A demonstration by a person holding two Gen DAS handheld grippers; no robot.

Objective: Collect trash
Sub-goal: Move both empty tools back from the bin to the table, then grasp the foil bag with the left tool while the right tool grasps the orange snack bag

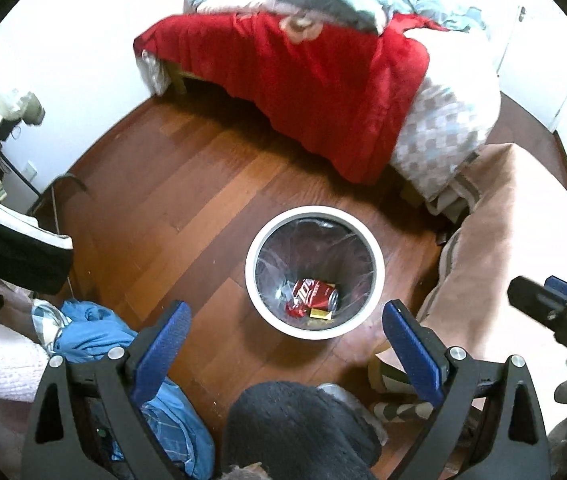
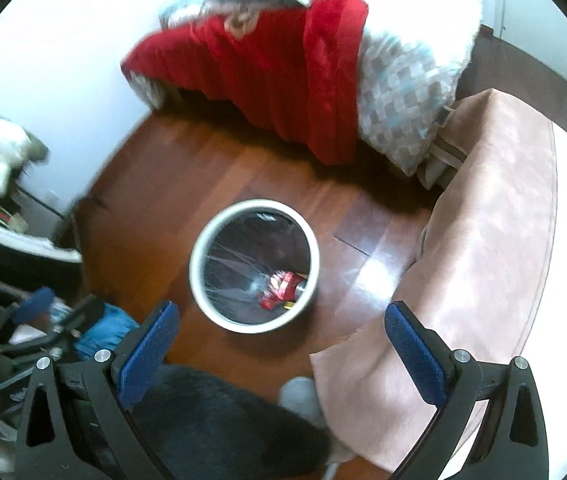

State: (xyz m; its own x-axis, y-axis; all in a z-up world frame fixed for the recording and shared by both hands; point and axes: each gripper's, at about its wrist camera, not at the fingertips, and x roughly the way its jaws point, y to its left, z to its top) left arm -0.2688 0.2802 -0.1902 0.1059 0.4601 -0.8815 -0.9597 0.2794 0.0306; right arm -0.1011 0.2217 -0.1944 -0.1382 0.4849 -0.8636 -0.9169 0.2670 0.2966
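A white round trash bin [image 1: 252,276] with a clear liner stands on the wooden floor; it also shows in the right wrist view [image 2: 199,248]. Inside lie a crushed red soda can [image 1: 315,294], a small yellow scrap [image 1: 320,314] and other bits; the can shows in the right wrist view [image 2: 281,288] too. My left gripper [image 1: 285,312] is open and empty, held above the bin's near side. My right gripper [image 2: 281,316] is open and empty, above and just right of the bin. The right gripper appears at the left view's right edge [image 1: 555,312].
A bed with a red blanket [image 1: 303,92] and checked quilt [image 1: 439,132] stands behind the bin. A pink-covered surface [image 2: 475,248] is at the right. Blue clothes [image 1: 99,332] lie at the left. A dark slippered foot [image 1: 299,428] is below.
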